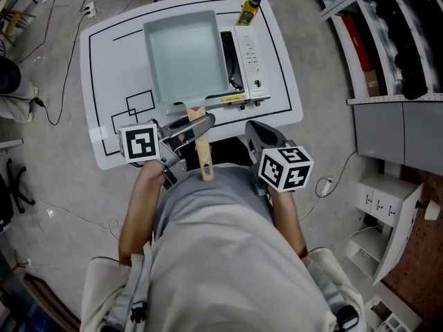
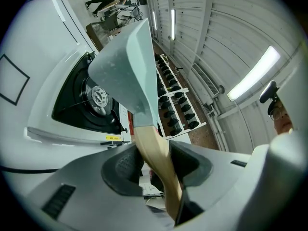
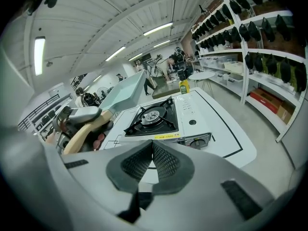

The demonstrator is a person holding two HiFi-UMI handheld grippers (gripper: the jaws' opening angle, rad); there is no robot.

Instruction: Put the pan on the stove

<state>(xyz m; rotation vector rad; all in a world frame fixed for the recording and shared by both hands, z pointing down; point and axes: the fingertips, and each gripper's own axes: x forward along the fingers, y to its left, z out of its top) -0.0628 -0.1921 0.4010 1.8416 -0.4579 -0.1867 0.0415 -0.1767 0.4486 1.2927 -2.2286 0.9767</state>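
A square pale green pan [image 1: 185, 54] with a wooden handle [image 1: 203, 151] hangs tilted above the left part of the white gas stove [image 1: 249, 54]. My left gripper [image 1: 196, 127] is shut on the handle, whose wood passes between the pads [image 2: 122, 165]. In the left gripper view the pan [image 2: 127, 66] is off the black burner [image 2: 96, 97] below it. My right gripper [image 1: 259, 135] hovers at the table's near edge, shut with nothing in it [image 3: 151, 160]. The right gripper view shows the lifted pan [image 3: 126, 93] left of the stove [image 3: 154, 117].
A yellow oil bottle [image 1: 250, 7] stands on the white table [image 1: 114, 68] behind the stove. Black outlines are drawn on the tabletop. Cables lie on the floor to the left, and shelving [image 1: 387, 40] stands to the right.
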